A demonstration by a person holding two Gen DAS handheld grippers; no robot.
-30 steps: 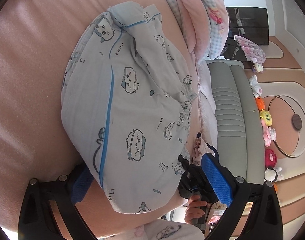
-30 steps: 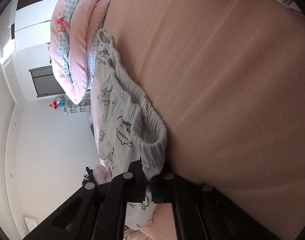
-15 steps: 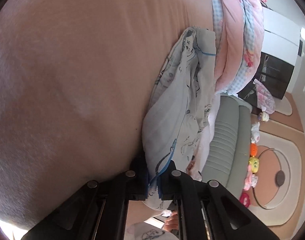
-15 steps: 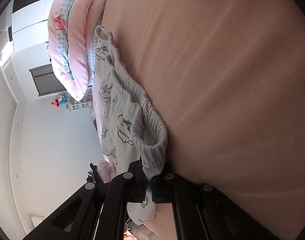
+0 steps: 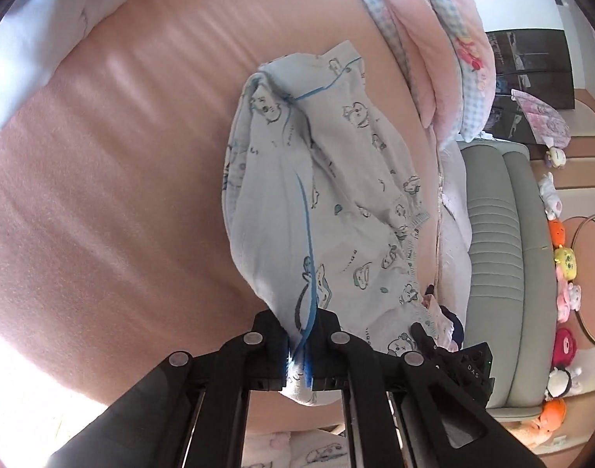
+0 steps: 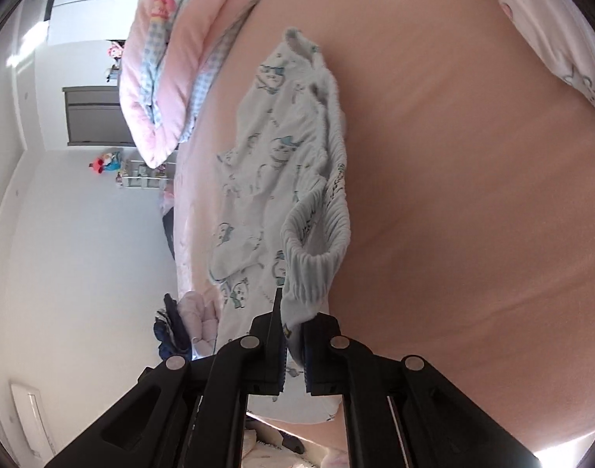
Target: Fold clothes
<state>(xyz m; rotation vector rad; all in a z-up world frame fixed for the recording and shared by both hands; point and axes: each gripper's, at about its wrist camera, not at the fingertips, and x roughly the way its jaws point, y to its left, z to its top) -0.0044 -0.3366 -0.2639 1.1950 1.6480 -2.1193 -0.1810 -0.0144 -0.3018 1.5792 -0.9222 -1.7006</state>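
Left claw (image 5: 302, 345): jaws narrow, clamped on a fold of the pyjama shorts (image 5: 328, 210) right along the blue piping. Fabric runs up and away from the jaws, bunched, lying on the pink bed sheet (image 5: 114, 210). The cloth fills the jaw gap, so the pad faces are hidden.

Right claw (image 6: 295, 345): jaws narrow too, pinching the ribbed waistband (image 6: 317, 249) of the same shorts. The band loops open just ahead of the jaws; the rest of the garment trails off ahead and to the left. How many layers sit in either grip: can't tell.

In the left view, low and right of the left claw, a black gripper body with some dark and pink cloth; mostly cut off.

Beyond the shorts in both views: one rolled pink-and-blue checked quilt (image 5: 445, 39). Right of it in the left view, a grey padded headboard (image 5: 504, 234) and a row of plush toys (image 5: 564, 300) along the wall, some eight of them, blurry at the rim. Upper left of the left view, white cloth (image 5: 44, 39), cut off by the lens edge.

Versus a second ago: the left claw was wide with the shorts spread flat between its fingers; it now grips them, and the shorts are gathered narrower. The right claw holds the waistband as before, and the band stands more upright.

Count: two claws, one pair of shorts, one quilt.
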